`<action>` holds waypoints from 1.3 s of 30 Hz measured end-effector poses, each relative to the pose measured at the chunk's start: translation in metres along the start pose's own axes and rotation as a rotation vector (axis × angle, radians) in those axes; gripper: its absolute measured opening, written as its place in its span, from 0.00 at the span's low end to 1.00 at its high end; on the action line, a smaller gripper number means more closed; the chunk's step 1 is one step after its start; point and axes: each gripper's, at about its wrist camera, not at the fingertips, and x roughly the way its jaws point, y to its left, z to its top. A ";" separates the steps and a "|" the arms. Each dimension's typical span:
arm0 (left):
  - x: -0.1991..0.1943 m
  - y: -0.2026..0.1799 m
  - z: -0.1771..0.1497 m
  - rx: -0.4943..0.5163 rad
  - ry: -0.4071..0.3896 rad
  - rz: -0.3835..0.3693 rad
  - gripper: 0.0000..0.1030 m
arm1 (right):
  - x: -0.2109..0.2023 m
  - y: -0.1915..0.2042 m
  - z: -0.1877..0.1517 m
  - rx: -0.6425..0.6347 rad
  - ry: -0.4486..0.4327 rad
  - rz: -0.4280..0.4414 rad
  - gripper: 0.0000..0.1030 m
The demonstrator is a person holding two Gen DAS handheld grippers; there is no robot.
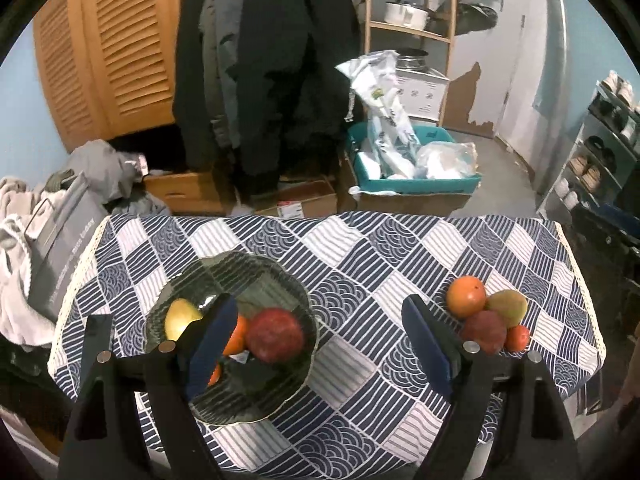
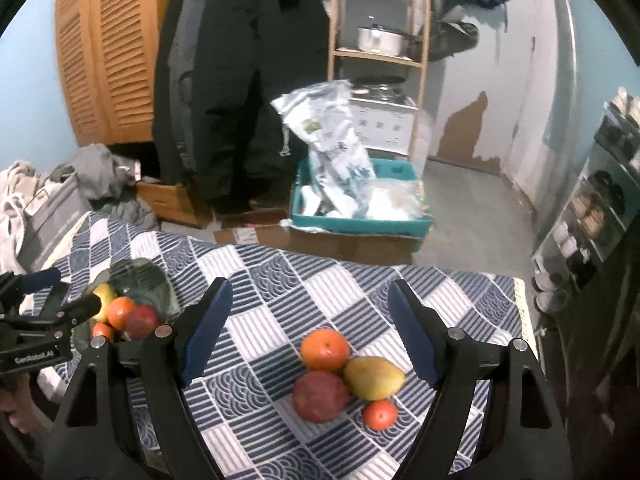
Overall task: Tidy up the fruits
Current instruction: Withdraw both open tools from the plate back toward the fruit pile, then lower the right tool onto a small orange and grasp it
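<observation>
A bench (image 1: 360, 248) covered with a blue and white patterned cloth carries fruit in two groups. Toward its left end stands a dark glass bowl (image 1: 276, 272) that holds a yellow fruit (image 1: 180, 318), a large red fruit (image 1: 274, 334) and an orange fruit partly hidden behind a tool finger.

Toward the right end, well apart from the bowl, four loose fruits lie bunched on the cloth and touching: an orange (image 2: 325, 350), a yellow-green mango (image 2: 374, 378), a dark red fruit (image 2: 320, 396) and a small red-orange fruit (image 2: 380, 414).

The left tool (image 1: 324, 340) hangs above the bench with its jaws spread wide and nothing between them, its left finger in front of the bowl.

The right tool (image 2: 310, 340) hangs above the loose fruits, jaws also spread wide and empty. The four fruits appear between its two fingers, below them and untouched.

Behind the bench are dark hanging coats (image 1: 264, 60), a wooden louvred cabinet (image 1: 108, 48) and a teal crate (image 1: 412, 160) of plastic bags.
</observation>
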 end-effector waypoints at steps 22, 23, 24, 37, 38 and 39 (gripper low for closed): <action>0.028 -0.068 0.001 0.084 0.056 -0.062 0.83 | 0.011 -0.083 -0.042 0.104 0.087 -0.096 0.78; 0.031 -0.070 0.000 0.086 0.061 -0.065 0.83 | 0.014 -0.085 -0.044 0.106 0.098 -0.099 0.78; 0.034 -0.073 -0.001 0.090 0.064 -0.066 0.83 | 0.017 -0.086 -0.047 0.105 0.106 -0.101 0.78; 0.074 -0.101 -0.023 0.143 0.138 -0.040 0.83 | 0.064 -0.104 -0.093 0.124 0.272 -0.105 0.78; 0.076 -0.102 -0.024 0.146 0.143 -0.038 0.83 | 0.068 -0.106 -0.097 0.127 0.287 -0.103 0.78; 0.080 -0.104 -0.025 0.148 0.151 -0.038 0.83 | 0.071 -0.106 -0.101 0.129 0.300 -0.099 0.78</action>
